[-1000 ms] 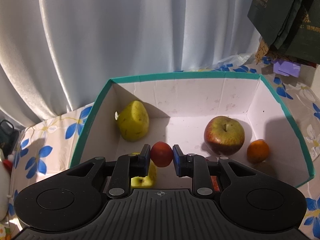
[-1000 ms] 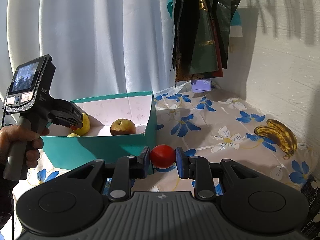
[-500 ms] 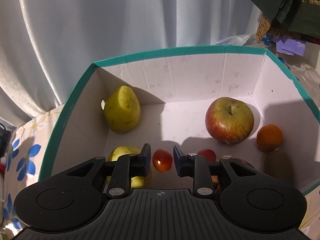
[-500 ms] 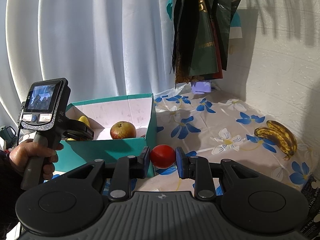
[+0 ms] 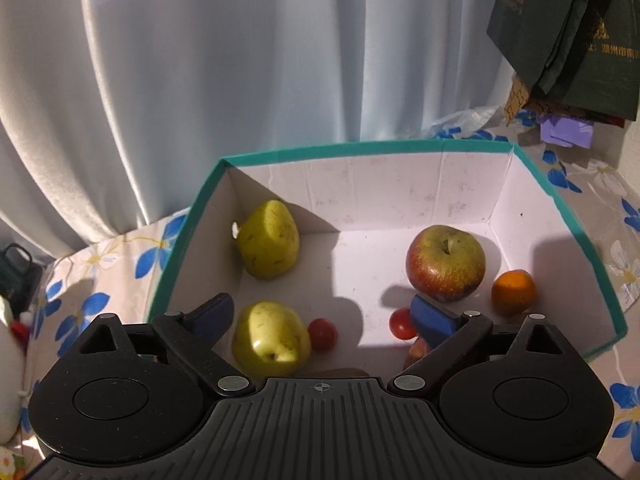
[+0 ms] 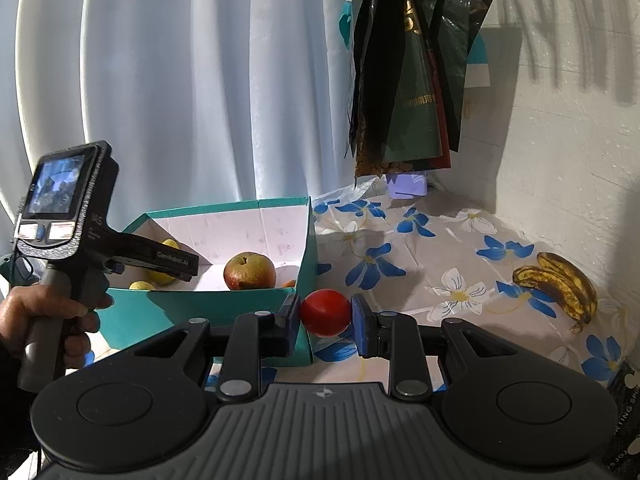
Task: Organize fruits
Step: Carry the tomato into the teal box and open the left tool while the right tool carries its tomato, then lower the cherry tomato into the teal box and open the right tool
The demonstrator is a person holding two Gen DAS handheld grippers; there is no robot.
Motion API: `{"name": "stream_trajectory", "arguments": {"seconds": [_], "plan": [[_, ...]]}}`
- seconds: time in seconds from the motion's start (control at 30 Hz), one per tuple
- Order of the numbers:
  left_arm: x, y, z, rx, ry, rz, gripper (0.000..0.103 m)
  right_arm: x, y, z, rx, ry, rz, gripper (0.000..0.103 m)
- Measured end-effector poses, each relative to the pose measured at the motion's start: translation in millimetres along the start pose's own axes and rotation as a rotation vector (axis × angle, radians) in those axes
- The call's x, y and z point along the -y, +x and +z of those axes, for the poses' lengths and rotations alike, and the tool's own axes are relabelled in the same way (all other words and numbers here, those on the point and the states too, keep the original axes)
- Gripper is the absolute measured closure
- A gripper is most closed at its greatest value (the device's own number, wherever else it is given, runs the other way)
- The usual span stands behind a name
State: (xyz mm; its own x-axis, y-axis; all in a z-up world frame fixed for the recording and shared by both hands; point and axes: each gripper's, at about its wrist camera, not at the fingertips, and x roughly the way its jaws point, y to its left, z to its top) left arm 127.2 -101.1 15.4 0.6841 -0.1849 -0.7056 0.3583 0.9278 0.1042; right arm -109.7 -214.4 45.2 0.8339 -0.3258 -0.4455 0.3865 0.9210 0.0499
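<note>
Over the teal box (image 5: 192, 236), the left gripper (image 5: 320, 316) hangs spread wide and empty, a small tomato (image 5: 322, 334) lying below, while the right gripper (image 6: 326, 314) pinches another tomato (image 6: 326, 313) near the box's right corner, apparently next for delivery inside.

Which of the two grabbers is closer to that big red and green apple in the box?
Left. The left gripper hangs open over the teal box, just short of the apple. The right gripper, shut on a red tomato, is outside the box.
</note>
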Motion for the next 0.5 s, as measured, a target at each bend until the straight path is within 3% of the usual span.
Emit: {"name": "stream_trajectory", "arguments": {"seconds": [0.1,0.37,0.5], "plan": [[-7.3,-20.7,-4.3,-0.021,-0.028,0.029,0.000,-1.6,-0.1,2.6,0.014,-0.008,0.012,0.077],[-34.0,-42.3,-31.2,-0.107,-0.144,0.016,0.000,-11.3,-0.2,12.2,0.048,-0.054,0.051,0.077],[-39.5,-51.8,-45.1,-0.121,-0.162,0.054,0.000,-16.3,2.0,16.2,0.052,-0.076,0.070,0.077]]}}
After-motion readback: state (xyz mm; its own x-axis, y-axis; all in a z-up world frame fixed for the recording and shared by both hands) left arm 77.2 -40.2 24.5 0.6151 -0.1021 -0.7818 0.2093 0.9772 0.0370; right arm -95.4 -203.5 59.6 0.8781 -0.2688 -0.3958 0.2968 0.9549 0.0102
